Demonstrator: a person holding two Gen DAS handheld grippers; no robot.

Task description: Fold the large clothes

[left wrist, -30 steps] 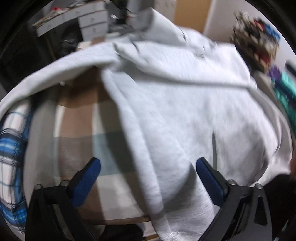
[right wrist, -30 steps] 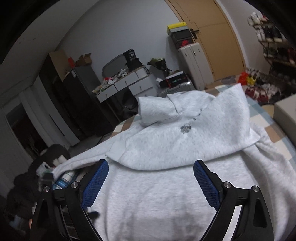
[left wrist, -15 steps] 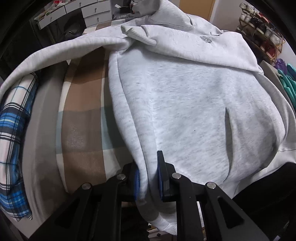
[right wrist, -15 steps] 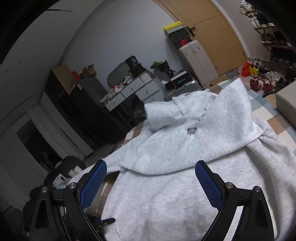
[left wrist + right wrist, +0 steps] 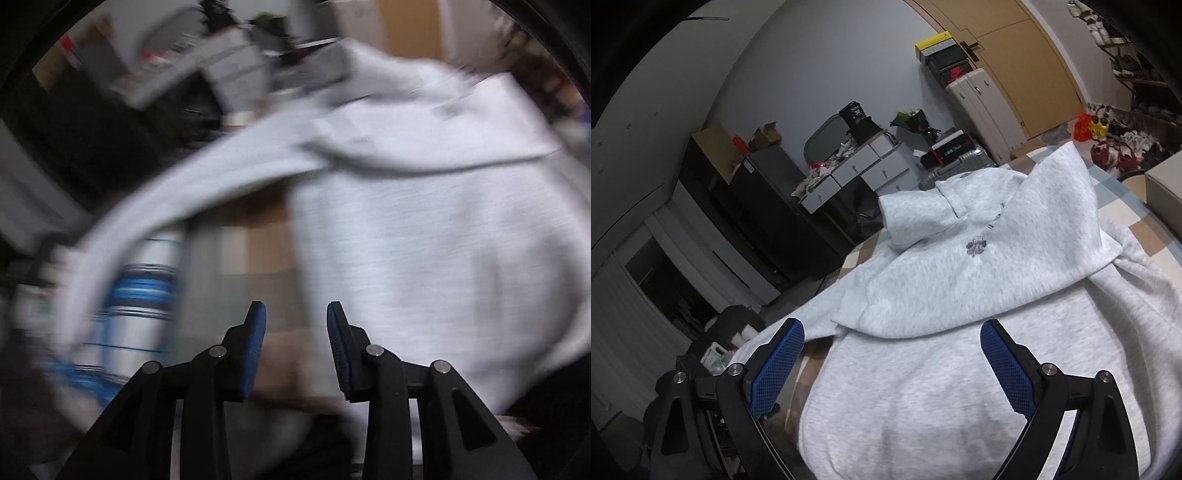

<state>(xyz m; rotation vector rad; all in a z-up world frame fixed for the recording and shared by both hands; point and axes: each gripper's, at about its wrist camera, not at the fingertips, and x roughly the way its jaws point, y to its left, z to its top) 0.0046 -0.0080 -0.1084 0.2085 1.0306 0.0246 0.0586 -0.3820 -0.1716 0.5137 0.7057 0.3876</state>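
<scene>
Two grippers show, one in each wrist view. The left gripper (image 5: 296,314) has its blue pads (image 5: 255,343) parted by a modest gap; its jaws have just been opening, and nothing sits between them, only blurred checked bedding behind. This view is heavily smeared. The light grey hoodie (image 5: 424,240) lies just right of that gap, its left edge running down close beside the right pad, though the blur hides whether they touch. One sleeve (image 5: 192,192) stretches away to the left, over a blue-and-white plaid cloth (image 5: 144,291). Between sleeve and body, the tan-and-white checked bedspread (image 5: 258,240) shows bare.

The right gripper (image 5: 892,332) stands wide apart, clear of the fabric, with the hoodie's lower body spread below and between its blue pads (image 5: 1004,365). From here the hoodie (image 5: 979,295) is sharp: it lies face up on the checked bedspread (image 5: 1145,236), hood (image 5: 916,218) flopped toward the far end, and the upper part folded down across the chest so a small dark flower emblem (image 5: 975,245) faces up. A ribbed cuff (image 5: 849,306) rests at the left edge of that fold.

Beyond the bed stand a white drawer unit (image 5: 864,170) littered with clutter, a silver suitcase (image 5: 956,170), a white suitcase (image 5: 982,107) topped with stacked shoeboxes (image 5: 942,59), and a wooden door (image 5: 1015,48).
</scene>
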